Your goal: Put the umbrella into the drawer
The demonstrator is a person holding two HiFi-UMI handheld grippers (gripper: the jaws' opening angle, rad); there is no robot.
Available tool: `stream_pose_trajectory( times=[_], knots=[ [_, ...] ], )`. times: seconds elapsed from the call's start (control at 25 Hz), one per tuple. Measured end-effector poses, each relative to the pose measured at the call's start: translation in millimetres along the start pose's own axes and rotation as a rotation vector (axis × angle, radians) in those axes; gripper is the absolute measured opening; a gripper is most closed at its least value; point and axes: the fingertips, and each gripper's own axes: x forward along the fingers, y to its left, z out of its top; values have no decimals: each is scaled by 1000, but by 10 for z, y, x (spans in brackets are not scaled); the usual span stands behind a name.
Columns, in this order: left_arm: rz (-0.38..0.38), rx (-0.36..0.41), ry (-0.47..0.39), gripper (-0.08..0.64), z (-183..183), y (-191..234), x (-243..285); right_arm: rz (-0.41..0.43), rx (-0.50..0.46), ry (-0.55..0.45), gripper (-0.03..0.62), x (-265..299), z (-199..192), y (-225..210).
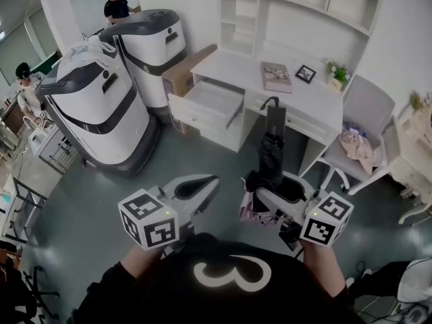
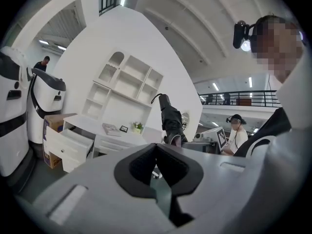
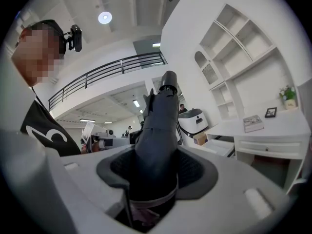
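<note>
Drawer — at desk's left end

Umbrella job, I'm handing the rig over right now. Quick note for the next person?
Right gripper: shut on the folded black umbrella, which stands upright between the jaws.
Left gripper: shut, nothing in it.
Drawer: pulled open at the left of the white desk, ahead of both grippers; nothing seen in it.
Done: umbrella in hand, drawer open.
Left: carry the umbrella to the drawer, lay it in, release.
</note>
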Motion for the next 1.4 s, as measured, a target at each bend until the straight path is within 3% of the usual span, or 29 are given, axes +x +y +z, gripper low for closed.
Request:
stream_pose_trajectory(
  times=[0.12,0.32,0.76,1.0,1.4],
  knots=[
    [17,10,6,8,-16,-12,116,-8,-27,-8,229,-78,18,-110],
    [25,-17,14,8,-100,97,317,-4,9,-16,229,-99,-30,-331],
    [-27,-32,68,8,-51,632,732,-32,54,13,229,346,-31,-851],
    [-47,-60,100,8,106,1355,1024,-55,100,45,229,951,40,-1351],
    [-12,-152,175,8,370,3204,1477,-80,217,141,229,2510,29,-2414]
  ],
)
